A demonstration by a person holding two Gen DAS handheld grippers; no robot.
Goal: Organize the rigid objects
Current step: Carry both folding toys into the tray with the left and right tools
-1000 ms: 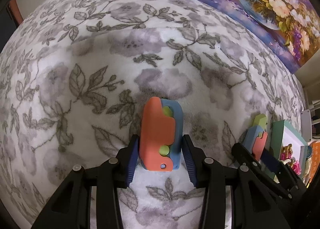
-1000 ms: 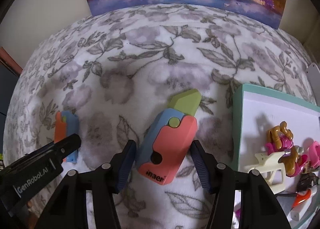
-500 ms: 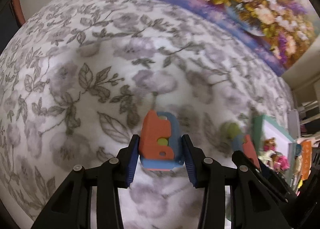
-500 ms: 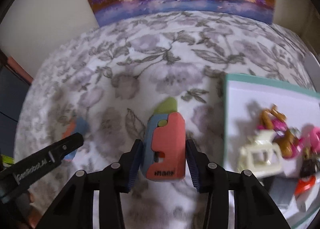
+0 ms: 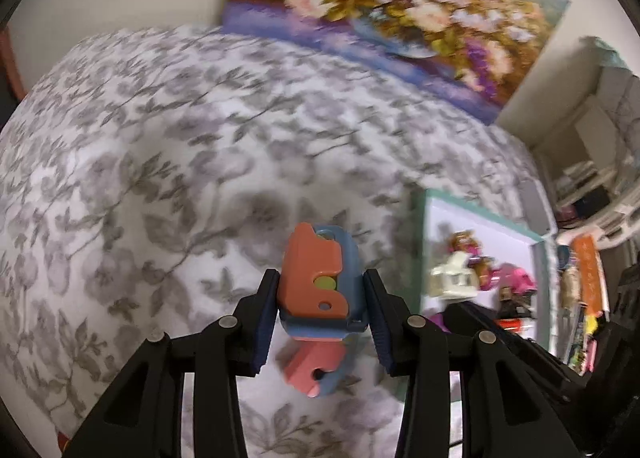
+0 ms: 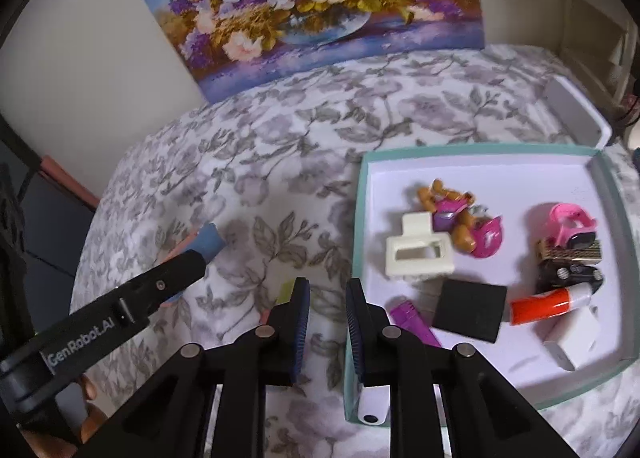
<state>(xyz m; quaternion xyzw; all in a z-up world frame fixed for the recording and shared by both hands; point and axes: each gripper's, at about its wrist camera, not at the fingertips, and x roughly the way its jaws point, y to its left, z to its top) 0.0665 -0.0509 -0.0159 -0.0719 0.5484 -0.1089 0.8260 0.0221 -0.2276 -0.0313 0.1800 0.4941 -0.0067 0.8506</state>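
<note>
Left wrist view: the left gripper (image 5: 320, 310) clamps an orange and blue plastic toy (image 5: 318, 280) between its blue pads, the toy lifted above a floral blanket (image 5: 160, 178); a second pink and blue toy (image 5: 314, 372) shows blurred just below the held one, and whether it rests on the blanket cannot be told; to the right sits a teal-rimmed tray (image 5: 424, 242) with a white floor, holding a cream hair claw (image 5: 454, 278) and pink trinkets; a flower painting (image 5: 400, 6) leans against the wall behind.

Right wrist view: the right gripper (image 6: 327, 322) has its jaws drawn narrow with nothing visible between them; a sliver of yellow-green (image 6: 285, 292) peeks out left of its left finger; the same tray (image 6: 360, 218) lies to the right, holding the hair claw (image 6: 418, 254), a black square block (image 6: 470, 310), an orange and white tube (image 6: 550, 302), a purple piece (image 6: 412, 322) and pink toys; at left the other gripper's black finger (image 6: 160, 286) crosses the blanket (image 6: 280, 138), the blue end of its toy (image 6: 209, 242) showing.
</note>
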